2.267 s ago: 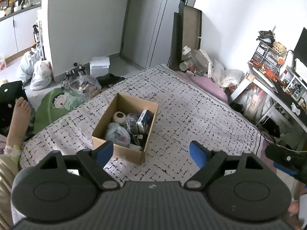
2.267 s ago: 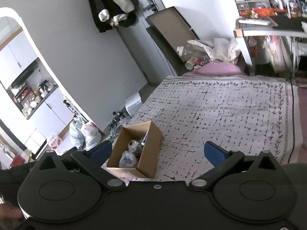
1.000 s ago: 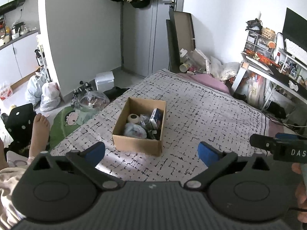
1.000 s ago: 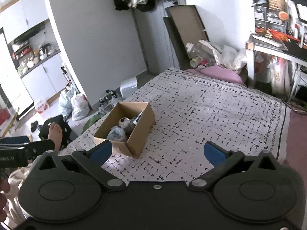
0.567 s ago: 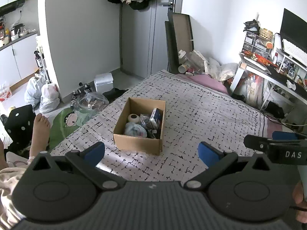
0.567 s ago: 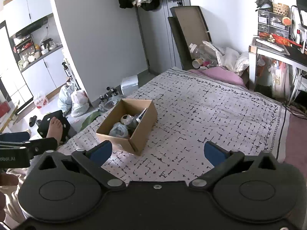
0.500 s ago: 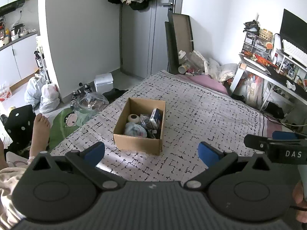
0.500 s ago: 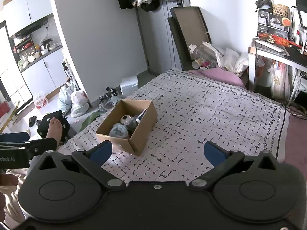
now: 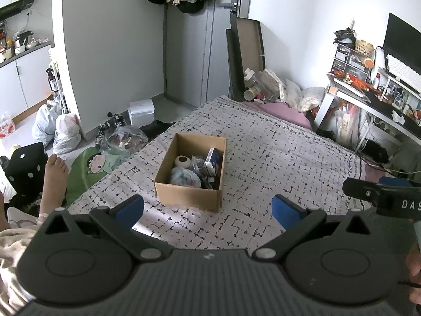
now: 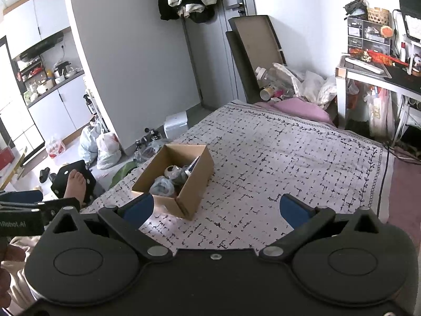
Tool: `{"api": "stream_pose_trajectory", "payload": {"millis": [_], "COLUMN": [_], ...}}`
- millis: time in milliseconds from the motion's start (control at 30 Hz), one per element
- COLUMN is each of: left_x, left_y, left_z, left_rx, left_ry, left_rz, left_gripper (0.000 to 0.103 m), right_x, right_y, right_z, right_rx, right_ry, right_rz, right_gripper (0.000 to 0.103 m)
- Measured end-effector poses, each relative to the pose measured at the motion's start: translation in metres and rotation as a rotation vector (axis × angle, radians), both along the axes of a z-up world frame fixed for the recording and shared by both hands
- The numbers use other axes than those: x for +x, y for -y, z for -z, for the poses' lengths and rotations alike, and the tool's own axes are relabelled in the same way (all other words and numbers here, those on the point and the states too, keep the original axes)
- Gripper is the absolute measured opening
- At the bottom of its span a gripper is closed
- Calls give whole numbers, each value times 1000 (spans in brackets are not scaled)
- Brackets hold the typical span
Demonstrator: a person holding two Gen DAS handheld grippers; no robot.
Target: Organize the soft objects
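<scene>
While both tools hang back over the near edge of the bedspread point(image 9: 276, 158), left gripper point(image 9: 208, 208) and right gripper point(image 10: 214, 208) stand spread wide, nothing held. Cardboard box point(image 9: 193, 176) sits toward the bedspread's left edge; a bluish soft bundle point(image 9: 184, 177) lies at its near end. Risk: box contents are tangled, so a grab may drag neighbours out. Items deeper inside too jumbled to identify

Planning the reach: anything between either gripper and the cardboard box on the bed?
Nothing visible. Only bare patterned bedspread lies between the open left gripper and the cardboard box, and likewise ahead of the open right gripper. The box top is open.
</scene>
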State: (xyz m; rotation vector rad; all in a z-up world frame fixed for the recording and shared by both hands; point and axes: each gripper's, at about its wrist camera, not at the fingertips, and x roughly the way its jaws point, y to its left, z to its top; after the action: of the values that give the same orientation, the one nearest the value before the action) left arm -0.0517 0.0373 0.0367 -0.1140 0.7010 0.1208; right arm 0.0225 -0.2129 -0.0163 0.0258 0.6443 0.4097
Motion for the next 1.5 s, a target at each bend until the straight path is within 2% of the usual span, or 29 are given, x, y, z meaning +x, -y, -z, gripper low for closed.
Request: {"api": "stream_pose_trajectory", "payload": {"millis": [600, 1233, 1500], "left_x": [3, 3, 1], "left_y": [-11, -12, -13], "left_z": [3, 8, 11], "left_rx": [-18, 4, -18], "left_ry": [-1, -24, -32], "left_rz": [-23, -23, -30], "left_gripper": [103, 103, 103], "right_x": [1, 3, 2], "right_y": [-8, -6, -9], "right_z": [7, 14, 16], "right_rx": [-19, -18, -11], "right_ry": [-16, -37, -39], "right_rz": [-31, -29, -39], "right_gripper": [103, 103, 103]}}
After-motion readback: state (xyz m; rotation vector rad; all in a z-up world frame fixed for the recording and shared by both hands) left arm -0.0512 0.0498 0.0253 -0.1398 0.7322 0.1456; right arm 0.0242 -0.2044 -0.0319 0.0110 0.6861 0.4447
